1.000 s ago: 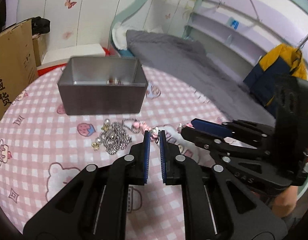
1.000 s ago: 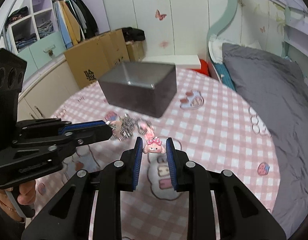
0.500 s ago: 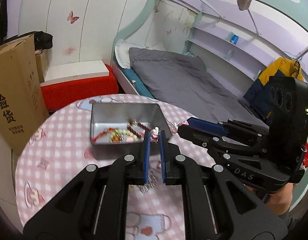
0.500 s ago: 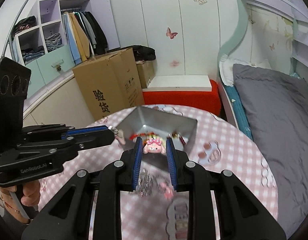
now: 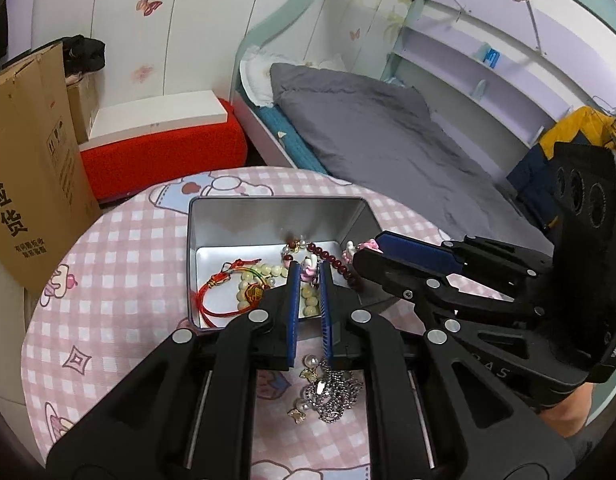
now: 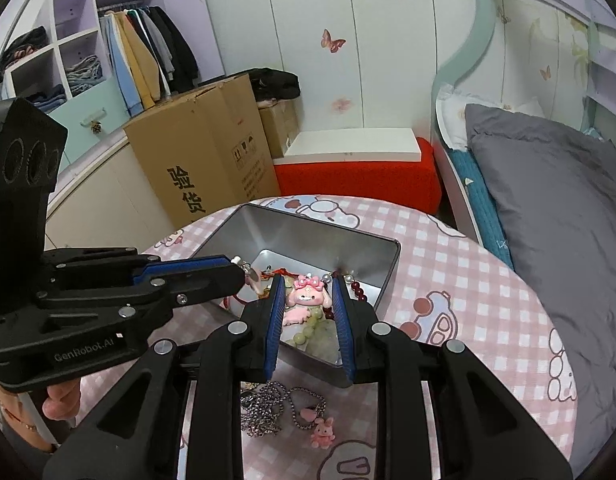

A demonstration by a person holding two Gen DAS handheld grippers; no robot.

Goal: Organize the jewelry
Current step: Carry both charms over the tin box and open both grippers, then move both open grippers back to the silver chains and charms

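— Where the checked tablecloth (image 5: 120,280) runs closest to us, what's lying on it?

— A heap of silver ball chain (image 6: 268,404) with a small pink bunny charm (image 6: 323,434) at its edge. It sits just short of the metal tin (image 6: 389,264), under the right gripper (image 6: 309,300).

— And that gripper, what are its fingers doing?

— They're set narrow and clamped on a pink cartoon charm (image 6: 308,294) with a bow, held over the near part of the tin. A second pink piece hangs right under it.

— The left gripper (image 5: 308,276)?

— Nearly closed, pinching a tiny pink and white charm (image 5: 309,266) at its tips, also above the tin. I can't tell whether the two charms belong to one strand.

— What's inside the tin?

— A red cord bracelet (image 5: 224,296), a pale bead bracelet (image 5: 264,276), and dark red beads (image 5: 333,254) near the right wall.

— Farther back?

— A cardboard box (image 6: 204,156) on the floor, a red bench (image 6: 355,174) with a white top, then a bed with a grey blanket (image 5: 387,128).
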